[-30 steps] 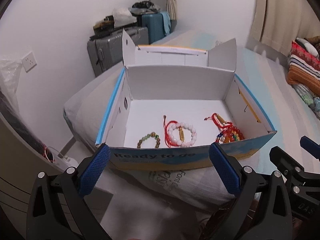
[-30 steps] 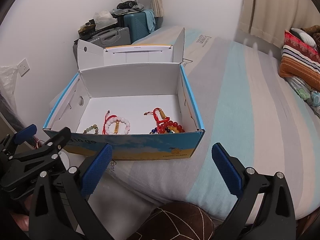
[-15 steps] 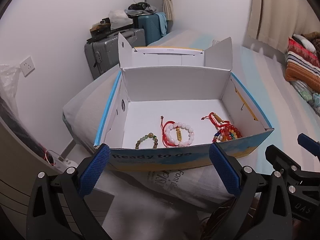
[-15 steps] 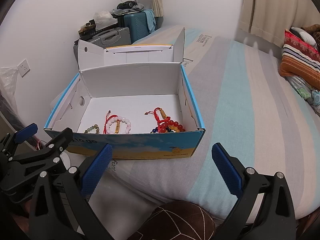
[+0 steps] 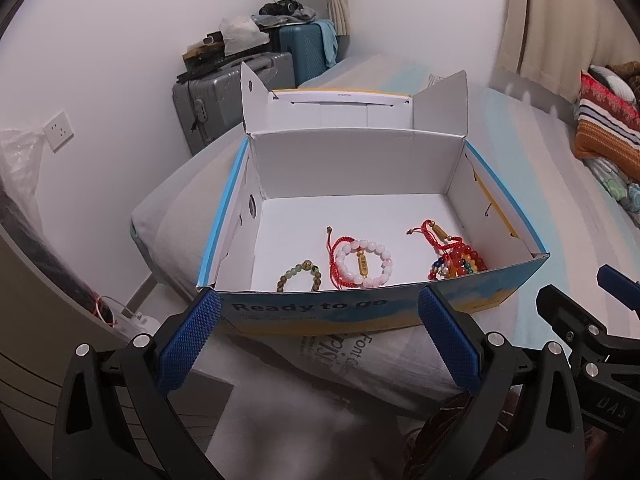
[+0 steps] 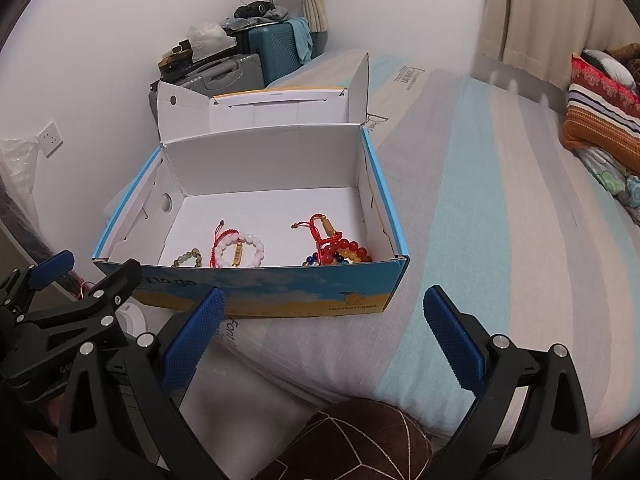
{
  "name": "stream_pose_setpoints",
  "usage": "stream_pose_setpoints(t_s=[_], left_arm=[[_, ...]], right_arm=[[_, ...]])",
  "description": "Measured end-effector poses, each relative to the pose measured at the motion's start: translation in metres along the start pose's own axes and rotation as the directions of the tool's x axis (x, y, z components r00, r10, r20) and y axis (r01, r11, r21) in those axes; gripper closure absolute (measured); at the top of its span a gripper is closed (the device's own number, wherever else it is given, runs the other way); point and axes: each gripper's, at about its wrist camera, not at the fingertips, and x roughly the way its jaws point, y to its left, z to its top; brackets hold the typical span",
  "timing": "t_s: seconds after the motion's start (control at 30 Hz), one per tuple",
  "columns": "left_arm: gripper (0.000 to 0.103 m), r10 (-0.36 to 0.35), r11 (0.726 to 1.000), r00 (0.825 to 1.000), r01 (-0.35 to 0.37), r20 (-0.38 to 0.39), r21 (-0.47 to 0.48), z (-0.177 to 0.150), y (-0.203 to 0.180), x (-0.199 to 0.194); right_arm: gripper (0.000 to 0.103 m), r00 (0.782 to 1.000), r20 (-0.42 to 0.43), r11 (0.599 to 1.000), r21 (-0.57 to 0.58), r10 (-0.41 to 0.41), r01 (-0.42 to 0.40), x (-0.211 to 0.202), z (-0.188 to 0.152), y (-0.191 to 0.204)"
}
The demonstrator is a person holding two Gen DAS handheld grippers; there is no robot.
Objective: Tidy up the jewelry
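An open blue-and-white cardboard box (image 5: 360, 312) (image 6: 280, 292) sits on the bed corner, lid flipped back. On its white floor lie a green bead bracelet (image 5: 299, 276) (image 6: 188, 259), a pink bead bracelet with red cord and a gold charm (image 5: 362, 262) (image 6: 240, 251), and a tangle of red and multicoloured bead bracelets (image 5: 456, 262) (image 6: 340, 251). My left gripper (image 5: 320, 336) hangs open in front of the box's front wall, holding nothing. My right gripper (image 6: 326, 334) is open too, below the box's right front corner, empty.
The striped bedsheet (image 6: 480, 220) stretches right of the box. Folded blankets (image 6: 600, 112) lie at the far right. Grey and teal suitcases (image 5: 240, 96) stand behind the box by the wall. A brown patterned cushion (image 6: 360, 440) lies under the right gripper.
Both cameras have shifted slightly, showing a little more of the box's inside. The bracelets have not moved and both grippers stay open.
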Motion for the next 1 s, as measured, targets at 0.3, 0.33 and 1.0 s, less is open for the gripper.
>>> stream_pose_setpoints(t_s=[0.3, 0.33, 1.0], left_arm=[[0.006, -0.001, 1.000, 1.000, 0.001, -0.008, 0.007, 0.0007, -0.0017, -0.0027], [0.006, -0.005, 1.000, 1.000, 0.005, -0.009, 0.005, 0.0009, -0.0014, -0.0031], [0.006, -0.002, 1.000, 1.000, 0.002, -0.003, 0.016, 0.0043, -0.0018, -0.0095]], right_arm=[[0.007, 1.000, -0.014, 1.000, -0.010, 0.007, -0.007, 0.0007, 0.0019, -0.0026], [0.007, 1.000, -0.019, 1.000, -0.010, 0.007, -0.007, 0.0012, 0.0017, -0.0023], [0.007, 1.000, -0.025, 1.000, -0.016, 0.012, -0.012, 0.0023, 0.0026, -0.0009]])
